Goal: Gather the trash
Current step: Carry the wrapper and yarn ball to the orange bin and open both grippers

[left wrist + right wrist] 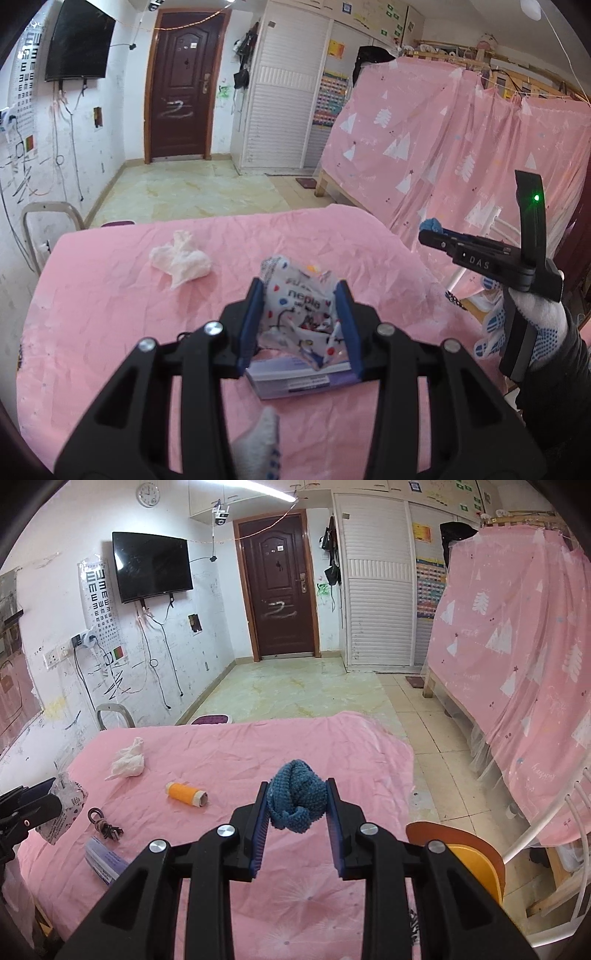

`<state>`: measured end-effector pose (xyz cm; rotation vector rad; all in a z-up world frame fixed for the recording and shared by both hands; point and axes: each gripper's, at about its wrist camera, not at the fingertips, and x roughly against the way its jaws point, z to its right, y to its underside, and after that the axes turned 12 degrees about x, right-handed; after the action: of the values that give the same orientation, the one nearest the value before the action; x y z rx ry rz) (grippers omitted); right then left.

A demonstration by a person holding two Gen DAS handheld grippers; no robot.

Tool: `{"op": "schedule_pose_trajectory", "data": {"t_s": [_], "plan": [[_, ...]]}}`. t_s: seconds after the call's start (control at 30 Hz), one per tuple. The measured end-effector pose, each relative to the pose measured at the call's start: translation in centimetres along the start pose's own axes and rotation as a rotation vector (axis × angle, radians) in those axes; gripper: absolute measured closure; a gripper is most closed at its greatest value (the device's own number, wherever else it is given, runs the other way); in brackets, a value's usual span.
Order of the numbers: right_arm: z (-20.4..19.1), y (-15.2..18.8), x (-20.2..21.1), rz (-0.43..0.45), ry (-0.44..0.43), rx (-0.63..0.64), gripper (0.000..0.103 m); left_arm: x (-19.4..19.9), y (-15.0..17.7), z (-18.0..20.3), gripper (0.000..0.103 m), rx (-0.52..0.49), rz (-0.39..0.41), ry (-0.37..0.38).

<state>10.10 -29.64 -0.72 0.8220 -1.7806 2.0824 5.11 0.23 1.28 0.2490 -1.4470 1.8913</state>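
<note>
My left gripper (300, 295) is shut on a crumpled printed tissue wrapper (299, 314), held above the pink-covered table (110, 295). In the right wrist view the same wrapper (68, 805) shows at the far left. My right gripper (297, 794) is shut on a balled blue knitted cloth (297, 799), lifted over the table's right half; it also shows at the right in the left wrist view as the right gripper (430, 227). A crumpled white tissue (181, 258) (127, 760) lies on the far left of the table.
On the table lie an orange thread spool (186, 794), a coiled dark cable (105, 823) and a purple-white box (301, 380) (105, 860). An orange chair (469, 853) stands at the table's right. A pink curtained bed frame (517, 646) fills the right side. A grey chair back (40, 229) is behind-left.
</note>
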Motion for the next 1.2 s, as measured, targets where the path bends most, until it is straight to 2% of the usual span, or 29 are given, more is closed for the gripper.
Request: {"op": "schedule_pose_trajectory", "data": {"t_s": [0.27, 0.7, 1.0, 1.2], "plan": [[3.4, 1.8, 1.3, 0.014, 0.033, -0.058, 0.084, -1.5, 0.0, 3.0, 0.065, -0.003, -0.036, 0.056], [9.8, 6.2, 4.3, 0.025, 0.105, -0.115, 0.084, -4.5, 0.1, 10.1, 0.065, -0.084, -0.104, 0.110], [13.8, 10.2, 3.9, -0.024, 0.096, -0.126, 0.084, -7.1, 0.4, 15.6, 0.065, -0.142, -0.136, 0.128], [15.9, 12.7, 3.0, -0.030, 0.068, -0.184, 0.084, -8.9, 0.6, 20.1, 0.065, -0.199, -0.145, 0.133]]}}
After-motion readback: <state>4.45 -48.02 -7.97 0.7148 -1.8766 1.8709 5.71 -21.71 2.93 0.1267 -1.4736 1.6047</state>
